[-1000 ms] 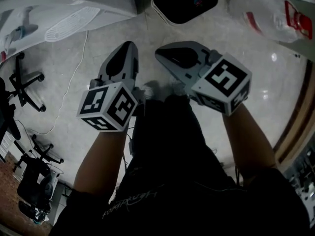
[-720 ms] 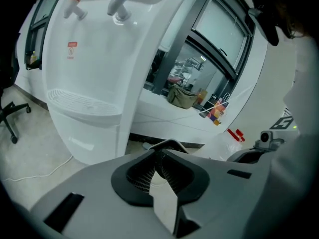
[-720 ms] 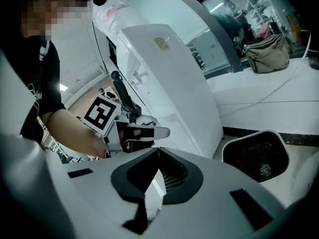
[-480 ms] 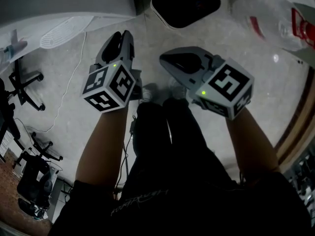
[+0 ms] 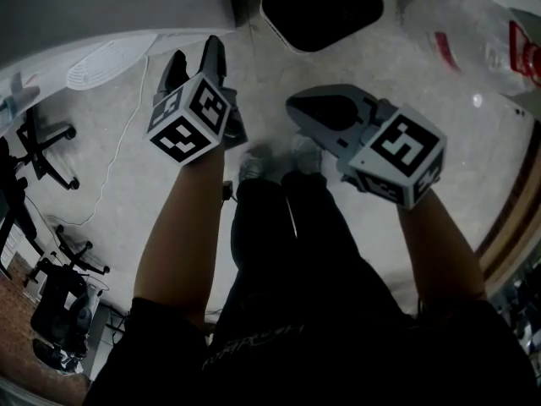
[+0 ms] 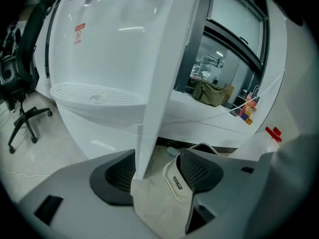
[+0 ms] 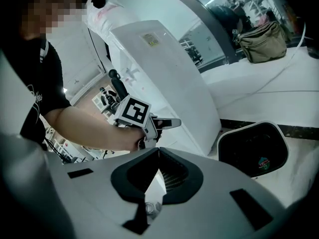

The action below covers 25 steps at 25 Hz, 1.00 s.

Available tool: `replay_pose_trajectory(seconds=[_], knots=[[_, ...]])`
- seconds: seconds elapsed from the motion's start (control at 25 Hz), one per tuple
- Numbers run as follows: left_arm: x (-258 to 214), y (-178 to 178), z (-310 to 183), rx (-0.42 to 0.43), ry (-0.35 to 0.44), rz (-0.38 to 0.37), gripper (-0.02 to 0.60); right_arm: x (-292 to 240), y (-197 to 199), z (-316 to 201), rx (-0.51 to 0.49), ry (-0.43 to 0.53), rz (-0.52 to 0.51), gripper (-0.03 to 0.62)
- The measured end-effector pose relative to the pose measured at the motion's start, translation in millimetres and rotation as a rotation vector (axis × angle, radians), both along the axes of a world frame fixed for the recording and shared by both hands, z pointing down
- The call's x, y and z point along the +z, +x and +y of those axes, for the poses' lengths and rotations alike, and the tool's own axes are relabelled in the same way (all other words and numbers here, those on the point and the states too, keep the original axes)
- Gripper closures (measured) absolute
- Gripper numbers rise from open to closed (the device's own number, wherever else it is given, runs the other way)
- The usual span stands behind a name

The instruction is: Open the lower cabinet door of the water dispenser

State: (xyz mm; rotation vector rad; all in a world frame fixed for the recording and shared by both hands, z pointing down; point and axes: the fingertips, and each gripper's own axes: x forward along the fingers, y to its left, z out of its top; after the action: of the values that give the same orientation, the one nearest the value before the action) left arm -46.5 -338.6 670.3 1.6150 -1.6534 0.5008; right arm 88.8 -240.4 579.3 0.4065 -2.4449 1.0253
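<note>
The white water dispenser (image 6: pixel 104 44) fills the left gripper view, its drip tray (image 6: pixel 94 94) at mid height. The edge of a white panel (image 6: pixel 149 133), apparently the lower cabinet door seen edge-on, runs down between my left gripper's jaws. My left gripper (image 6: pixel 159 169) is opening; the left pad is close to the panel, while the right pad stands clear of it. The head view shows the left gripper (image 5: pixel 194 57) spread below the drip tray (image 5: pixel 106 62). My right gripper (image 5: pixel 292 104) hangs shut and empty over the floor. In its own view the right gripper (image 7: pixel 158 153) faces the dispenser (image 7: pixel 164 78).
A white bin with a dark inside (image 5: pixel 321 7) stands on the floor just right of the dispenser, also seen as the bin (image 7: pixel 254 151). An office chair (image 5: pixel 42 142) and a floor cable (image 5: pixel 118 167) lie to the left. A clear plastic bag (image 5: pixel 482 24) sits at the far right.
My left gripper has moved up the picture toward the dispenser and its jaws have spread from shut to wide. The right gripper has shifted only slightly.
</note>
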Motion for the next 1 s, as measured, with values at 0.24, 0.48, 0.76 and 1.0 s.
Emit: replay_pose_trajectory(seconds=[0.24,0.48,0.76,1.0], knots=[[17,-11,-14,-0.079,-0.025,-0.027,0.304,5,9,4,-0.011,-0.017,0.013,0.582],[20,-18,-25,-0.134,-0.028,-0.072,0.304,6,15,7,-0.013,-0.023,0.011,0.582],[21,-28,-35,-0.225,-0.025,-0.098,0.304,6,23,8,-0.021,-0.019,0.013,0.582],[23,-34,-33,-0.256,-0.026,-0.133,0.313,6,24,6,-0.018,-0.021,0.020,0.582]])
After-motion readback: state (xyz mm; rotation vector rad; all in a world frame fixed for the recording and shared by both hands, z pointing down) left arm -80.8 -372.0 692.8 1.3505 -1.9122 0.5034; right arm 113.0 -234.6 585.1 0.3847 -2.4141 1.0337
